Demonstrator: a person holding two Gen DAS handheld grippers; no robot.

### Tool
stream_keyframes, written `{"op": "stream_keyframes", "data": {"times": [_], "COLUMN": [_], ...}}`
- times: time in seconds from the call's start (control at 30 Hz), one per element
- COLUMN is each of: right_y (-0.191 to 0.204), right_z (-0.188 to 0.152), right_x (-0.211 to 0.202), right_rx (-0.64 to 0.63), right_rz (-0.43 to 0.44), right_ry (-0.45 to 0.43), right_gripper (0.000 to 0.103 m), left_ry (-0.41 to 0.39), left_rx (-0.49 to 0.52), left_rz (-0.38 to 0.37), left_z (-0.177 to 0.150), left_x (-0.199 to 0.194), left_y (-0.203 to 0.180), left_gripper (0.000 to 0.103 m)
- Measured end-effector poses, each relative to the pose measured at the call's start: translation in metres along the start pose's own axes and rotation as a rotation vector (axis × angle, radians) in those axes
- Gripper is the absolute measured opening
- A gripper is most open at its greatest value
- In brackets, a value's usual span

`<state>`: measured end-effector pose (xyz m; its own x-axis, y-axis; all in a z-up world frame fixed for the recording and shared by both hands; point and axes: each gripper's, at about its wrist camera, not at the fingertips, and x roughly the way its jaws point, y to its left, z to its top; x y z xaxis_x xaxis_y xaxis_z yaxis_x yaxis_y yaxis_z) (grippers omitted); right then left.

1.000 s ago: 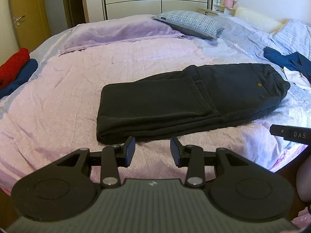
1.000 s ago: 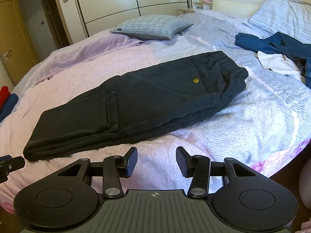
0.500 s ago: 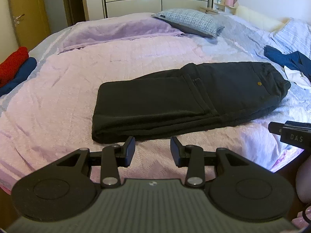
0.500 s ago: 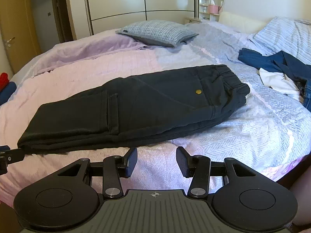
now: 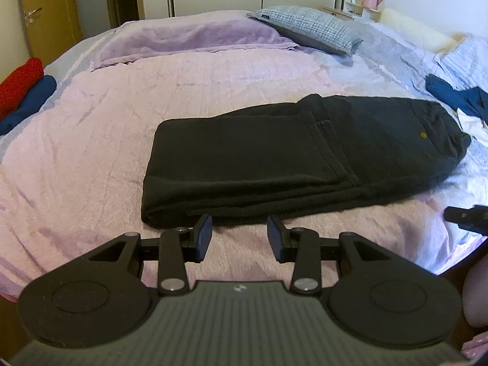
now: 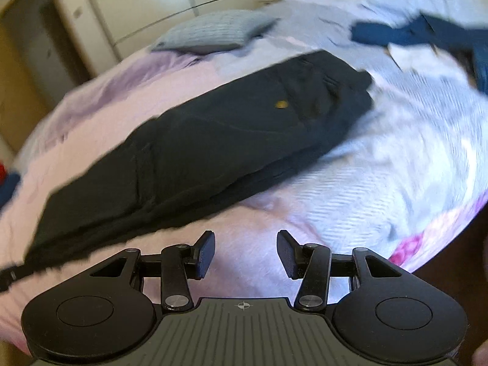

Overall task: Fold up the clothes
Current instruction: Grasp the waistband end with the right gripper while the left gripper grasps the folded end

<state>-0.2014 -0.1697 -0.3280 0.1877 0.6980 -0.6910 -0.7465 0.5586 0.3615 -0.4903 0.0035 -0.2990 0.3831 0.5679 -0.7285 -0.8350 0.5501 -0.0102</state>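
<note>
Just beyond both parted, empty fingers [image 5: 205, 234]: folded dark trousers [image 5: 274, 158] flat on bed [image 5: 91, 140].

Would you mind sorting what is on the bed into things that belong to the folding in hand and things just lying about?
In the job:
- black trousers, half folded
- left gripper, jaws open, empty
- right gripper, jaws open, empty

Lying about:
- checked pillow
- red and blue folded clothes
- blue garment heap
- lilac blanket

left tongs [image 5: 239, 233]: jaws apart, nothing between, angled downward | right tongs [image 6: 245, 250]: jaws apart, nothing between, angled downward, view tilted and blurred
</note>
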Motion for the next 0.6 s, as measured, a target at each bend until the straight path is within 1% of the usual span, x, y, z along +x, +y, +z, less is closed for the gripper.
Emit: {"op": "stream_keyframes", "data": {"times": [0.07, 0.13, 0.17, 0.27, 0.37, 0.47, 0.53, 0.6], "right_y": [-0.025, -0.05, -0.064, -0.094, -0.115, -0.133, -0.145, -0.156], "right_z": [0.01, 0.02, 0.025, 0.036, 0.049, 0.062, 0.072, 0.08], "right_x": [0.002, 0.006, 0.01, 0.016, 0.024, 0.035, 0.044, 0.052], "right_rx": [0.108, 0.233, 0.303, 0.446, 0.545, 0.631, 0.676, 0.706], "right_rz": [0.062, 0.118, 0.139, 0.199, 0.26, 0.313, 0.314, 0.294], "right_ry": [-0.013, -0.028, -0.038, -0.084, -0.137, -0.18, -0.198, -0.217], "right_gripper": [0.051, 0.063, 0.071, 0.071, 0.071, 0.071, 0.071, 0.071], "left_ry": [-0.008, -0.021, -0.027, -0.049, -0.056, -0.061, -0.055, -0.051], "left_rx": [-0.002, 0.001, 0.004, 0.014, 0.026, 0.036, 0.035, 0.037], "left_rz": [-0.004, -0.012, -0.018, -0.052, -0.079, -0.107, -0.116, -0.117], "left_z": [0.005, 0.011, 0.014, 0.023, 0.03, 0.036, 0.04, 0.044], "left_x": [0.007, 0.014, 0.017, 0.027, 0.04, 0.053, 0.063, 0.071], "left_y": [0.003, 0.004, 0.004, 0.002, -0.003, -0.007, -0.008, -0.009], "left_gripper": [0.036, 0.036, 0.035, 0.034, 0.034, 0.026, 0.024, 0.022]}}
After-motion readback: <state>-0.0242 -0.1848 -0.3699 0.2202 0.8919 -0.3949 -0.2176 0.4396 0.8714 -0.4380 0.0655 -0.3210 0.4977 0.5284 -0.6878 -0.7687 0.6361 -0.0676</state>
